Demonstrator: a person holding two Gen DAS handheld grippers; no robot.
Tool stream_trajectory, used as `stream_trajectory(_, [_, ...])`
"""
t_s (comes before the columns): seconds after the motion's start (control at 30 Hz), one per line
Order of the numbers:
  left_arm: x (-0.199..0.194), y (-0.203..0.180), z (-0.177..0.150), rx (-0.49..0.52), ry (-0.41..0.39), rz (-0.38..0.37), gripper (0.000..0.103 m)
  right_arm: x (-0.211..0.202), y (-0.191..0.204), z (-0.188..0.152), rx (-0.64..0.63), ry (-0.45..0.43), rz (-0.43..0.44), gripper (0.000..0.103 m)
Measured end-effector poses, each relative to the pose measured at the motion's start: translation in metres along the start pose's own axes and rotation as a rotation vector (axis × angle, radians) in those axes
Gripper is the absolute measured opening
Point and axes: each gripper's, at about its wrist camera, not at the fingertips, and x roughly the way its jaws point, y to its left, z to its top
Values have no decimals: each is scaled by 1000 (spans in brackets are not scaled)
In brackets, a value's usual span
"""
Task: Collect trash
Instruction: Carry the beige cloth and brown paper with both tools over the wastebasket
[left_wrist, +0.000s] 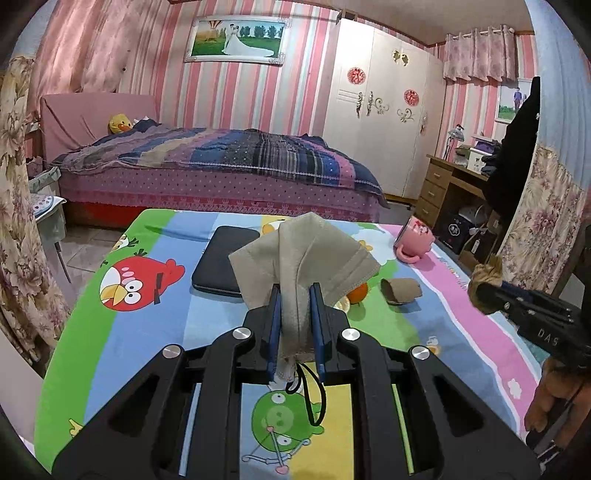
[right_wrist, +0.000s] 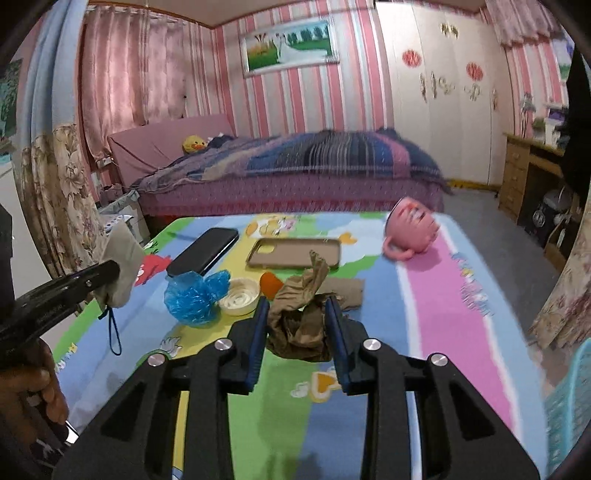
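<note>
Left wrist view: left gripper (left_wrist: 295, 295) fingers pinching grey face mask (left_wrist: 306, 254); right gripper (right_wrist: 297, 314) fingers clamping brown crumpled wrapper (right_wrist: 301, 314). Keep both grips firm above counter (right_wrist: 424, 295) till binned.

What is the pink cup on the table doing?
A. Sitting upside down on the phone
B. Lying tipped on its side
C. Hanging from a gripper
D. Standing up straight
B: the pink cup lies tipped over on the table, its mouth facing sideways and its handle down on the cloth, apart from both grippers.
</note>
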Motion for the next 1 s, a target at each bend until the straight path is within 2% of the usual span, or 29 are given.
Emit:
stream_trajectory(0.23, [-5, -6, 3, -1, -24, -14, 14, -28, -24, -2, 42, -43, -54, 31])
stream_trajectory(0.47, [-19, -20, 4, 11, -47, -27, 14, -62, -50, -21, 81, -62, -113, 31])
stream_trajectory(0.73, [-35, -76, 11, 88, -67, -62, 14, -100, -88, -29, 151, -120, -170, 31])
stream_trajectory(0.9, [-46, -114, 18, 122, -67, -97, 14, -131, -117, -31, 192, -165, -256, 31])
stream_trajectory(1.0, [-47, -143, 18, 141, -67, -135, 14, -152, -140, -38, 274, -192, -266, 31])
